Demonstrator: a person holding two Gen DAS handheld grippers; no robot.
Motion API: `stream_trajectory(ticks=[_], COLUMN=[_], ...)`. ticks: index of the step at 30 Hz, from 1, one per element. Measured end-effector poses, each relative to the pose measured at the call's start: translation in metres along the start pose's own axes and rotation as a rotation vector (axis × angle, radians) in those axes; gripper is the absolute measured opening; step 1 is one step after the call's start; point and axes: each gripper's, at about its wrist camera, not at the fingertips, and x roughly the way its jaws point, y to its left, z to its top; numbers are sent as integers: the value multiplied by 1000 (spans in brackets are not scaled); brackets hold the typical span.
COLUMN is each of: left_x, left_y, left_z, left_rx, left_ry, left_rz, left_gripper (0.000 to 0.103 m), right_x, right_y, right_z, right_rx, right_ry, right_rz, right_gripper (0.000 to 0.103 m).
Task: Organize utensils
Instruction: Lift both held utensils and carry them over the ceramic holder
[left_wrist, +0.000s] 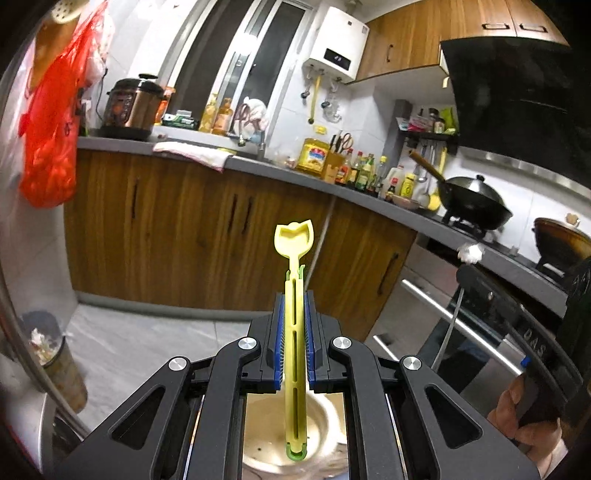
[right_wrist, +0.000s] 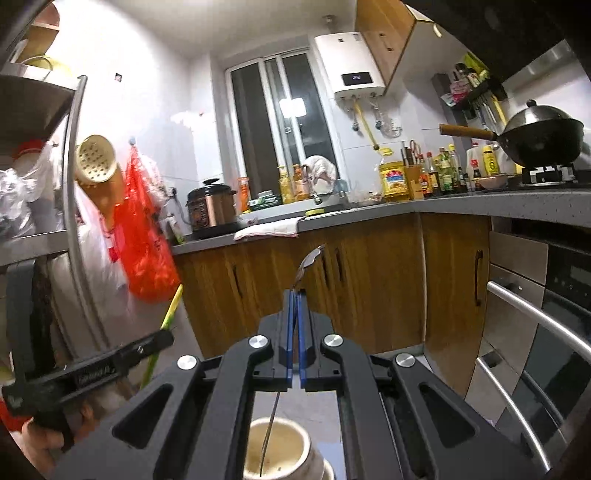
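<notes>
Two utensils up in the air, one in each tongs. Yellow plastic spoon (left_wrist: 294, 295) clamped by its slotted handle between the blue pads (left_wrist: 309, 332) of the left tongs (left_wrist: 294, 291), bowl end sticking out toward 12 o'clock, green-tipped handle end trailing back toward 6 o'clock over a cream ceramic holder (left_wrist: 321, 424). Thin metal spoon (right_wrist: 308, 264) pinched in the right tongs (right_wrist: 295, 295), jaws nearly touching, bowl tilted toward 1 o'clock, slim handle hanging down at 6 o'clock with its tip over the mouth of the same cream holder (right_wrist: 295, 443).

Farther out in the left wrist view: wooden cabinet doors (left_wrist: 177, 236) straight ahead under a grey table (left_wrist: 280, 173), with a pressure cooker (left_wrist: 131, 107) at 10 o'clock, a row of sauce bottles (left_wrist: 364, 171) at 1 o'clock and a black wok (left_wrist: 476, 203) at 2 o'clock. Red plastic bag (left_wrist: 48, 129) hanging at 9 o'clock. White water heater (left_wrist: 338, 40) on the wall at 12 o'clock. Part of a hand (left_wrist: 517, 413) showing at 4 o'clock.

In the right wrist view, the other tongs' body at 8 o'clock, with a hand (right_wrist: 44, 443) on its grip.
</notes>
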Motion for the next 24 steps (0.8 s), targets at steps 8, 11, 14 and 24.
stream_trajectory(ticks=[8,11,14,24], left_x=[25,27,24,-3], left_y=[3,2,0,1], left_z=[-16,-20,-25,-46], left_rx=[61,89,117,165], left_ry=[1,2,5,65], left_rz=[88,105,118,123], left_gripper=[10,10,10,10], right_x=[32,34,36,21], right_y=[-7,-1,6,-1], right_z=[-33,-42,-51,-58], right_rx=[3,-44,-90,-11], right_ry=[42,35,65,199], right_rz=[-17,-17,0,82], right_gripper=[2,2,2,2])
